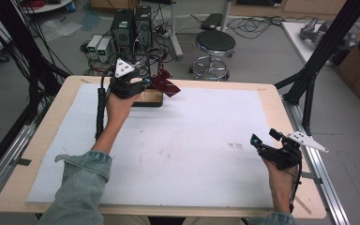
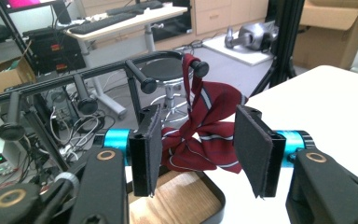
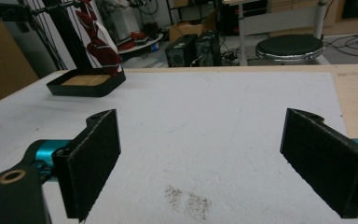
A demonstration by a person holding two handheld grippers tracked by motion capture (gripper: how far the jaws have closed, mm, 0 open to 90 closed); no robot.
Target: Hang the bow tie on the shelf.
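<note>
White-covered worktop [image 1: 178,154] wide and bare through the middle, wooden border showing at its edges. At the far edge, black rack [image 2: 135,70] with knobbed pegs rising from a wood-inlaid tray [image 1: 150,98], its lower part cut off behind the left claw [image 2: 198,151]. Red striped tie [image 2: 205,126] draped from one peg, hanging in the gap between released pads, untouched; folds hard to make out from above. Right claw [image 3: 200,154] gaping, nothing gripped, near the worktop's right edge.
</note>
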